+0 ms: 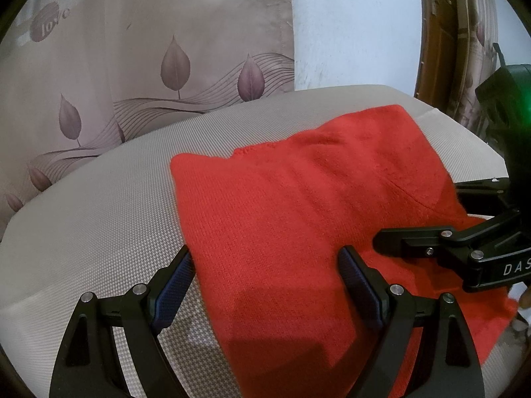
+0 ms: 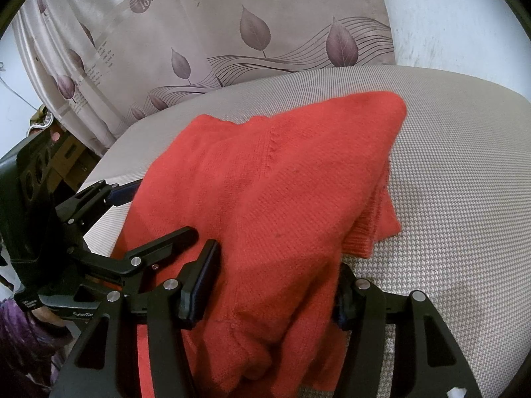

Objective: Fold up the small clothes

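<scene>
a red knitted garment (image 1: pixel 298 205) lies partly folded on a beige woven-textured cushion (image 1: pixel 99 232), its near edge draped toward the cameras. behind the cushion hangs a taupe curtain (image 1: pixel 149 66) printed with leaves and lettering, beside a white wall (image 1: pixel 355 26) and a brown wooden door frame (image 1: pixel 438 33). the left gripper (image 1: pixel 265 285) stands wide apart, straddling the garment's edge without pressing it. the right gripper (image 2: pixel 275 285) has a bunched fold of the knit between its pads, clamped on it.
</scene>
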Demonstrator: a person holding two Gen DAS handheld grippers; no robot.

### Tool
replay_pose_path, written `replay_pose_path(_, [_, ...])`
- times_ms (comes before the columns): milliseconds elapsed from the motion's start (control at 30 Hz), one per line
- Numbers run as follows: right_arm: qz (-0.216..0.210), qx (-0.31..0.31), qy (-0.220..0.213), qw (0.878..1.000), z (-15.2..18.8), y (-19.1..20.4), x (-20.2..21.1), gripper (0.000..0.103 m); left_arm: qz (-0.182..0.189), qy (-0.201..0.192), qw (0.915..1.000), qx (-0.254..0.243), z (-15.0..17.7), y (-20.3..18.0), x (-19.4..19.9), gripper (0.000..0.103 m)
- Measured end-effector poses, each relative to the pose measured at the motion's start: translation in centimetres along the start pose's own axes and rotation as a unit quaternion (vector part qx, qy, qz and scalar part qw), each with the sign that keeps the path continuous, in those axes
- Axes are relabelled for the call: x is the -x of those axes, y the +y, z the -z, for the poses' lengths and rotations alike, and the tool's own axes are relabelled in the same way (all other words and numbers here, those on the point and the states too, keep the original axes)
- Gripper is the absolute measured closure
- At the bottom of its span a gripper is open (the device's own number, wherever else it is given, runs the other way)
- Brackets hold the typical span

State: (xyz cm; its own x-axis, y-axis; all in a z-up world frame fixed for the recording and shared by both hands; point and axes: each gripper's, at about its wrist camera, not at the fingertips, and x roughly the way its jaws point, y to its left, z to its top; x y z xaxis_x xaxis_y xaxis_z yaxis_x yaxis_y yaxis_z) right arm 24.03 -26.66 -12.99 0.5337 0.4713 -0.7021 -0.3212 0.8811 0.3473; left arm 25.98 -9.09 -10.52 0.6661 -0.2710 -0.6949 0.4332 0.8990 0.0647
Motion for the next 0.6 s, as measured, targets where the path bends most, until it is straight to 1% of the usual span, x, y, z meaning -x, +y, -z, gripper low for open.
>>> replay_pose_path(167, [-0.002,-0.003,0.006,1.0,-0.3,-0.1,0.0,0.047,0.0,0.0,1.0,0.001,-0.1,0.0,0.0,0.016])
replay_pose_path(233, [-0.001,-0.002,0.009,1.0,-0.3,0.0,0.0,0.047,0.007,0.0,1.0,0.003,-0.1,0.1,0.0,0.018])
replay_pose_path(267, [-0.001,-0.002,0.01,1.0,-0.4,-0.1,0.0,0.049,0.018,0.001,0.9998,0.009,-0.1,0.3,0.0,0.021])
replay_pose_path(300, [-0.002,-0.004,0.012,1.0,-0.5,-0.2,0.0,0.05,0.032,0.002,0.9993,0.017,-0.2,0.5,0.0,0.027])
replay_pose_path(333, [-0.002,-0.004,0.013,1.0,-0.4,-0.1,-0.1,0.051,0.043,0.004,0.9987,0.027,-0.2,0.8,-0.1,0.028])
replay_pose_path(400, [-0.007,-0.005,0.017,1.0,-0.7,-0.2,-0.1,0.055,0.063,0.006,0.9968,0.048,-0.1,1.4,-0.2,0.035])
replay_pose_path(467, [-0.012,-0.007,0.019,1.0,-0.6,-0.2,-0.2,0.057,0.082,0.009,0.9944,0.067,0.0,2.0,-0.3,0.039])
replay_pose_path(600, [-0.024,-0.012,0.02,0.999,-0.7,-0.5,-0.2,0.062,0.095,0.009,0.992,0.083,0.0,2.4,-0.2,0.043])
